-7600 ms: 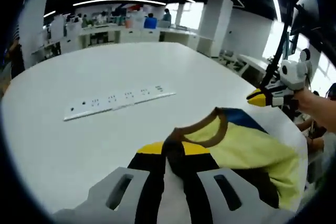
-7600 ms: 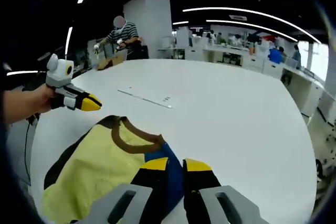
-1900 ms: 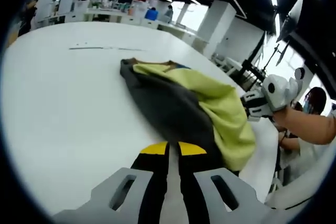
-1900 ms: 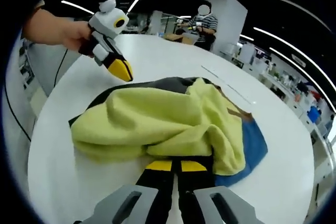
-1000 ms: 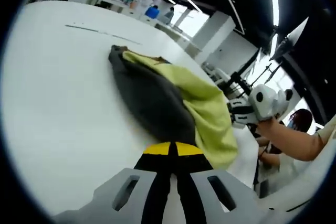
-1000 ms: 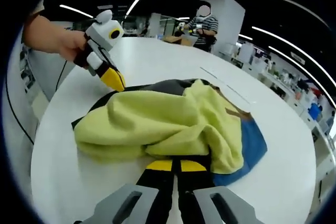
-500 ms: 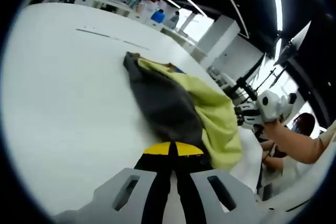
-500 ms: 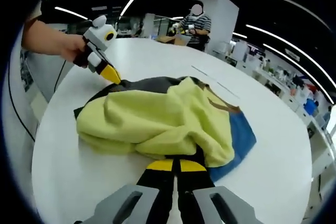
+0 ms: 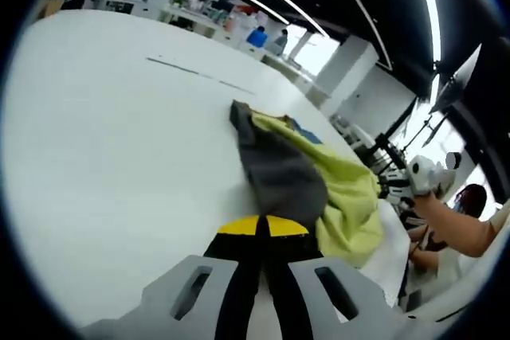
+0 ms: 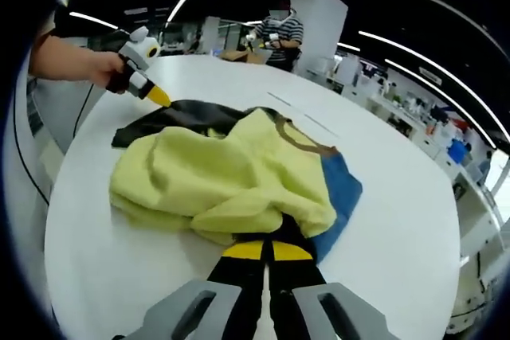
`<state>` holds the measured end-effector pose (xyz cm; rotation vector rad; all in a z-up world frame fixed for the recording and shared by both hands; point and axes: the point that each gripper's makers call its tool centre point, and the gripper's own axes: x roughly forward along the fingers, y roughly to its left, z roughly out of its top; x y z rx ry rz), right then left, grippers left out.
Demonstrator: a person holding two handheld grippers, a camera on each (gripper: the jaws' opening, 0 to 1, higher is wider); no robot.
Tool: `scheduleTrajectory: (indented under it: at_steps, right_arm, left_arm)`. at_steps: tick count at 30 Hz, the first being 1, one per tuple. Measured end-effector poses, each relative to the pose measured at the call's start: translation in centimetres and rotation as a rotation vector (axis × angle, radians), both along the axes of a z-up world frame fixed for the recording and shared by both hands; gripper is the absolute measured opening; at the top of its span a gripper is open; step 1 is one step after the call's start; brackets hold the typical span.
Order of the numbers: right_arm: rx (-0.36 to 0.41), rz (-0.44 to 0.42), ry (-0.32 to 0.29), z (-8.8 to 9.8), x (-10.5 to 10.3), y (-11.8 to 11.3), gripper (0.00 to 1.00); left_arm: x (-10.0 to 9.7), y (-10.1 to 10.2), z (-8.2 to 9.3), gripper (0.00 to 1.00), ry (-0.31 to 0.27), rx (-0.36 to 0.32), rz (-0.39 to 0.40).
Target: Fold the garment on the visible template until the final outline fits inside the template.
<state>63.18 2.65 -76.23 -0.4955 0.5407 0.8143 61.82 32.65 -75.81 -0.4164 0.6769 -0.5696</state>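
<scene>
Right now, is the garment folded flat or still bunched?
Bunched: the garment lies in loose yellow humps over its blue and dark parts on the table, not flat.

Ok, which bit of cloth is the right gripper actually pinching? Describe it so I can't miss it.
On the big white table lies one bunched garment. At its near edge, the right gripper bites a dark fold under the yellow-green layer, beside the blue panel.

The garment [image 10: 231,177] is seen as soft, matt cloth, fleecy on its yellow part. The table [image 9: 103,141] is seen as smooth and white.
</scene>
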Motion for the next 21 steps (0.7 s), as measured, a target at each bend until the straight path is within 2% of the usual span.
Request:
scheduleTrajectory:
  at_steps: [7,21]
  right_arm:
    - [-0.019,-0.065,0.01,-0.1,0.5,-2.7,0.0]
    - [-0.051,-0.15,-0.001,0.6,1.6,-6.5,0.0]
  left_arm:
    - [0.6,2.8,0.0,0.0,-0.004,0.019,0.055]
    - [1.0,7.7,0.6,0.0,-0.01,0.055,0.178]
